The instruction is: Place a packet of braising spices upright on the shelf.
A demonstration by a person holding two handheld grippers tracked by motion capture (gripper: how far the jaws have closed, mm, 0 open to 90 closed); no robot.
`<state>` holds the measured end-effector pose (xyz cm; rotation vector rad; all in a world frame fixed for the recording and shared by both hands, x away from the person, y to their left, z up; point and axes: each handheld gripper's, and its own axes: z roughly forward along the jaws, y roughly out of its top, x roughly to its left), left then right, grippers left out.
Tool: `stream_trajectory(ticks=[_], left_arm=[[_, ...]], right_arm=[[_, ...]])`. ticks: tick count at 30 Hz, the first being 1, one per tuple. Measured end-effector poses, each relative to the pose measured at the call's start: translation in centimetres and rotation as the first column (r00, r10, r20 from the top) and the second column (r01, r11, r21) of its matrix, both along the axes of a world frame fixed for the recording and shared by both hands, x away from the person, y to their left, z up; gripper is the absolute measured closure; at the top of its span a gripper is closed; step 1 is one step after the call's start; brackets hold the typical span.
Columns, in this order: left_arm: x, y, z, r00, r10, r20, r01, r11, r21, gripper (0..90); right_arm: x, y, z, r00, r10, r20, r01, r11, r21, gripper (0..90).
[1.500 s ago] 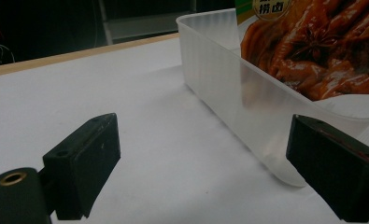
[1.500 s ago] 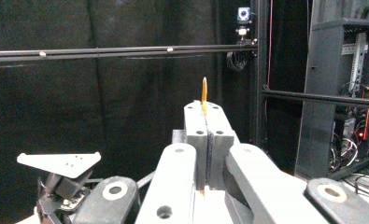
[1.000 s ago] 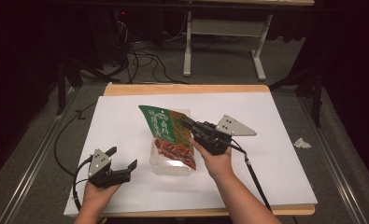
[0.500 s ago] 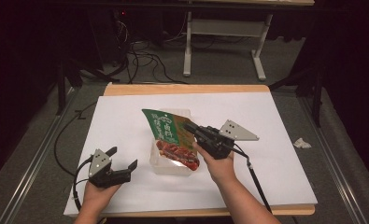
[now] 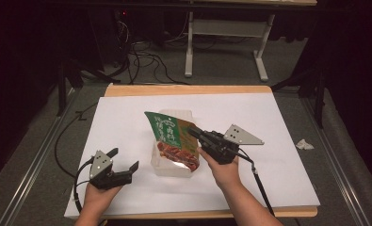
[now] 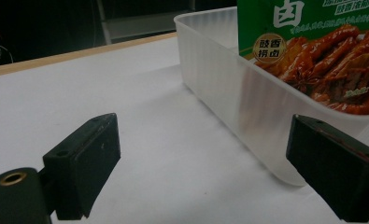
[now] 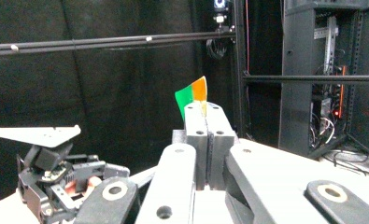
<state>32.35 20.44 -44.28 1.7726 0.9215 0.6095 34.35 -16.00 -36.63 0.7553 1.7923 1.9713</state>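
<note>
Right gripper (image 5: pixel 193 133) clamps snack bag (image 5: pixel 173 140) corner at frame center, half inside plastic tub (image 5: pixel 167 165). Left gripper (image 5: pixel 125 161) gapes idle, lower left. Next: probably lower bag fully, release.

The snack packet (image 5: pixel 173 140), pinched by the right gripper (image 5: pixel 194 133), has swung from lying tilted across the plastic tub (image 5: pixel 173 165) to hanging more upright, its lower end dipping into the tub.
</note>
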Motion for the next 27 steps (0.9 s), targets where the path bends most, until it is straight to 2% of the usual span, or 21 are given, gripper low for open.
stream_trajectory(ticks=[7,14,22,23,27], left_arm=[[0.0,-0.1,0.0,1.0000,-0.003,0.000,0.003,1.0000,0.004,10.4],[0.0,-0.2,0.0,1.0000,-0.006,-0.002,0.006,1.0000,0.006,10.4],[-0.1,-0.1,-0.1,1.0000,-0.003,-0.008,0.003,0.9999,0.012,10.4],[0.0,-0.1,-0.1,1.0000,-0.003,-0.008,0.003,0.9999,0.014,10.4],[0.0,-0.1,-0.2,0.9999,-0.003,-0.011,0.003,0.9999,0.014,10.4]], right_arm=[[-0.3,-0.8,-0.4,0.9996,-0.017,-0.021,0.017,1.000,-0.006,90.0],[-1.1,-1.8,-0.9,0.9988,-0.039,-0.028,0.037,0.998,-0.051,90.0],[-1.6,-2.3,-1.2,0.9983,-0.046,-0.035,0.044,0.997,-0.060,90.0],[-1.6,-2.3,-1.1,0.9982,-0.047,-0.036,0.044,0.997,-0.066,88.5],[-1.8,-2.6,-0.7,0.9981,-0.038,-0.049,0.033,0.995,-0.091,67.0]])
